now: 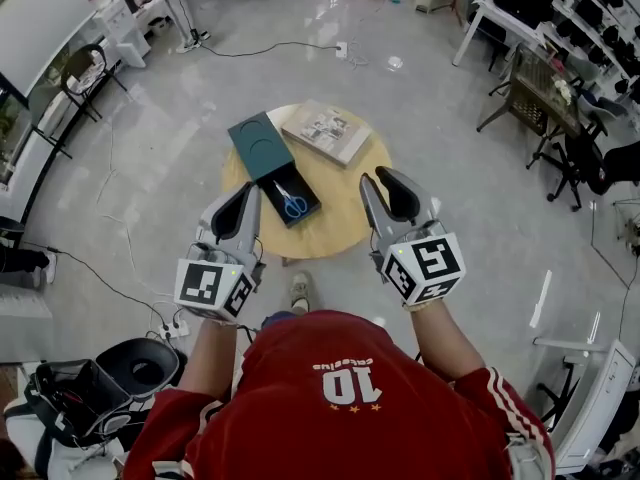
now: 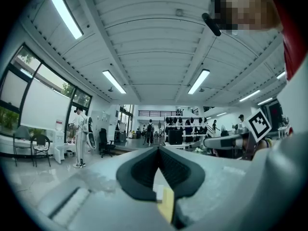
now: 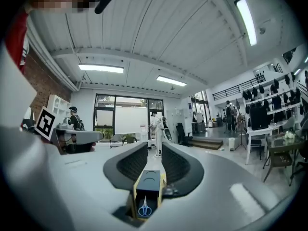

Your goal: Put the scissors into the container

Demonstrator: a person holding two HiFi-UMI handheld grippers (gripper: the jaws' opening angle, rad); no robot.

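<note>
Scissors [image 1: 292, 204] lie in the container [image 1: 275, 184] on the counter [image 1: 340, 218]; left tool [image 1: 248, 194] pressed together, right tool [image 1: 383, 180] slightly spread, both empty.

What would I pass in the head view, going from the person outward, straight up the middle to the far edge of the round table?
Red shirt → shoe → scissors, lying in the open container → book.
</note>
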